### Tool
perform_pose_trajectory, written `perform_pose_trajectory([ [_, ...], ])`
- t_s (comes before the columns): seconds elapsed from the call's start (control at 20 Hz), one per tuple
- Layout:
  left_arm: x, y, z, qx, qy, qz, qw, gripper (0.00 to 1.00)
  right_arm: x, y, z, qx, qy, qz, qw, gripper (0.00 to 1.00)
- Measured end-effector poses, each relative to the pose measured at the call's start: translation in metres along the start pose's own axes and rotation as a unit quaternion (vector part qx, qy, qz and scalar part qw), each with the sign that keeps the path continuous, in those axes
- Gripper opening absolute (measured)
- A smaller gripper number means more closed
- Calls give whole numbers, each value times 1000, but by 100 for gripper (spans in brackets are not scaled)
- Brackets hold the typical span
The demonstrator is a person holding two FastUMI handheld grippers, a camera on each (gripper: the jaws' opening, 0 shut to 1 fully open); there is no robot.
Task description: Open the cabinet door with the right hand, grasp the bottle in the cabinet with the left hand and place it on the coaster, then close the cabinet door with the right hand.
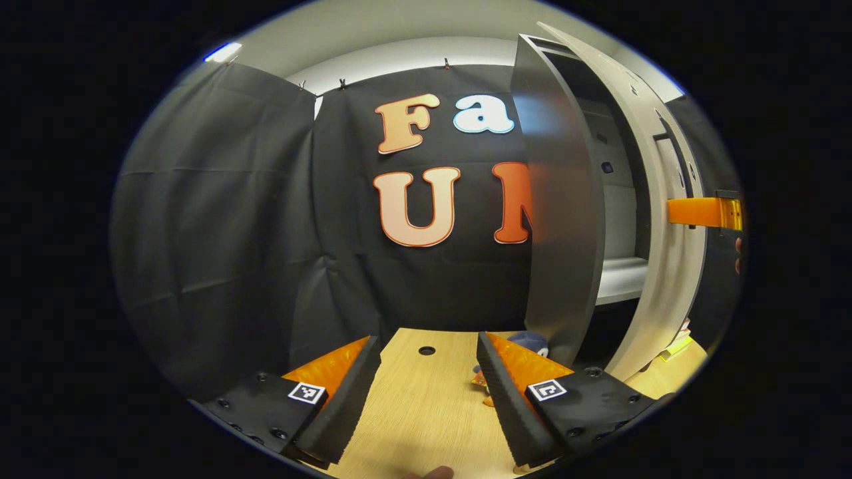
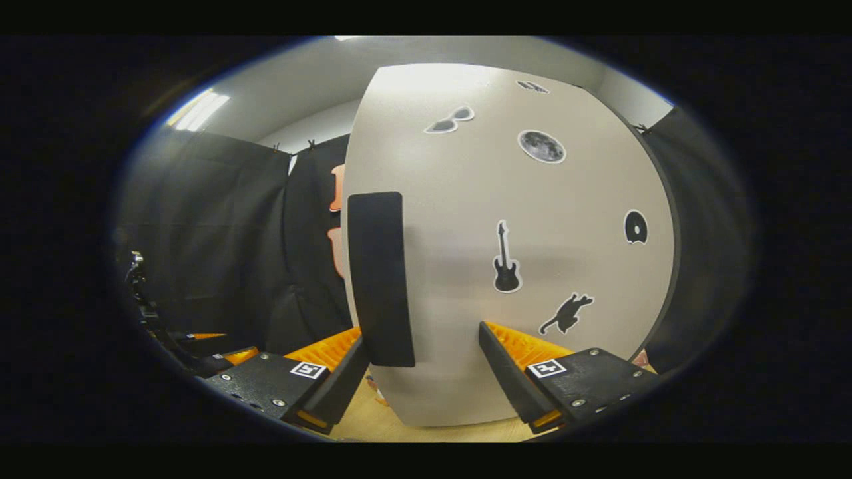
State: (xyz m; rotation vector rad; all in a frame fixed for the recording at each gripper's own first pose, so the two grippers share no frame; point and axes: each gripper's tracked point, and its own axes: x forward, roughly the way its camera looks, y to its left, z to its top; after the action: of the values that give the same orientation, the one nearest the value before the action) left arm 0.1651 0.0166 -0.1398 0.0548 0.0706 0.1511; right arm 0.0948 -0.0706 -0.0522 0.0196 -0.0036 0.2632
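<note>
wooden table (image 1: 426, 412) | black cloth walls | cabinet door (image 2: 506, 253) ajar | left tongs (image 1: 429, 372) apart | right tongs (image 2: 423, 362) apart

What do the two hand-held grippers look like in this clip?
Each hand-held gripper, left and right, has two wedge-shaped fingers with ribbed inner faces, mounted on black plates fixed with round screws. Each plate carries a small square black-and-white marker. No sleeves or cables can be made out.

Cabinet door (image 1: 655, 219) hides most of interior; bottle (image 1: 529, 340) mostly behind cabinet side panel.
</note>
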Motion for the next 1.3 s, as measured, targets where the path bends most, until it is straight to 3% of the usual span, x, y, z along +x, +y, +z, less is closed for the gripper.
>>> perform_pose_trajectory([
  [0.45,27,-2,-3,-20,0,-34,999,95,13,-2,-3,-9,-19,-78,997,95],
  [0.8,31,2,-16,-37,22,-35,998,95,16,-1,-6,-32,-21,-109,993,95],
  [1.15,0,-7,-1,-55,13,-40,998,96,11,2,-9,-24,-10,-99,995,95],
  [1.3,-28,-17,17,-50,0,-44,998,96,-25,9,4,-24,-24,-83,996,95],
])
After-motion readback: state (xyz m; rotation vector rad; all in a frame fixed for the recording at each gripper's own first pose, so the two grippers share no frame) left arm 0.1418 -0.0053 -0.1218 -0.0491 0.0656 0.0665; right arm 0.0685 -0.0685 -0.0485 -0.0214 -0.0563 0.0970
